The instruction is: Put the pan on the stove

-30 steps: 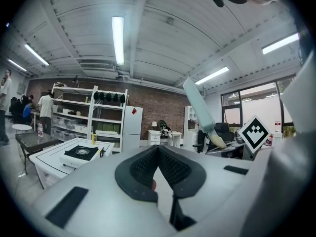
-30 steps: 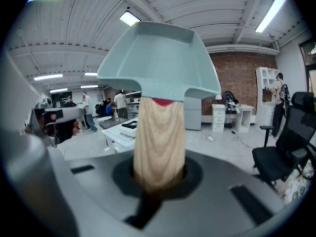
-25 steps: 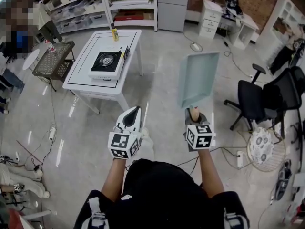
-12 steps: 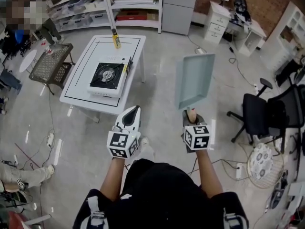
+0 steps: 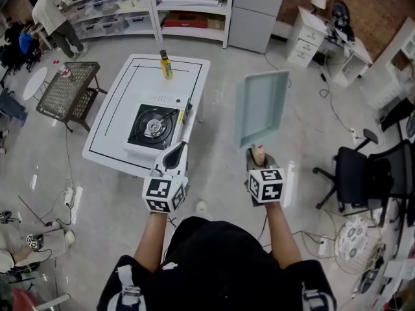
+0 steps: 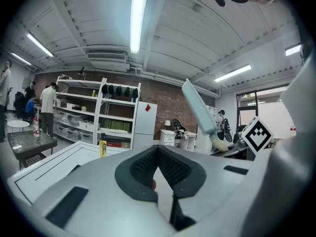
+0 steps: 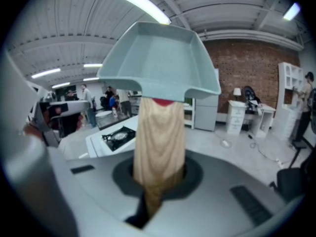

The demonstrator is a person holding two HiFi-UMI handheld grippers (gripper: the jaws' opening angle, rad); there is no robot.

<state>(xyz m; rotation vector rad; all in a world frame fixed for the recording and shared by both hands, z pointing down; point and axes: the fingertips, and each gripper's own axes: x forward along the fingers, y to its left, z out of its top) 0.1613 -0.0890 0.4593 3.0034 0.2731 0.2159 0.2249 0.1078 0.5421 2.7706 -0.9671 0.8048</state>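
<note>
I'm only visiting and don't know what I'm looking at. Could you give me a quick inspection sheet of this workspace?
Surface: white table, bare apart from the stove and a bottle.
Job's things: stove on the table, nothing on its burner; pale green pan held in the air to the right of the table by its wooden handle.
Clutter: one yellow bottle near the table's far edge.
Grippers: left gripper shut, empty; right gripper shut on the pan's handle.
Cables: power strip on the floor left of the table; cords on the floor at right.
Surroundings: shelves, wire cart, office chair, people at far left.
</note>
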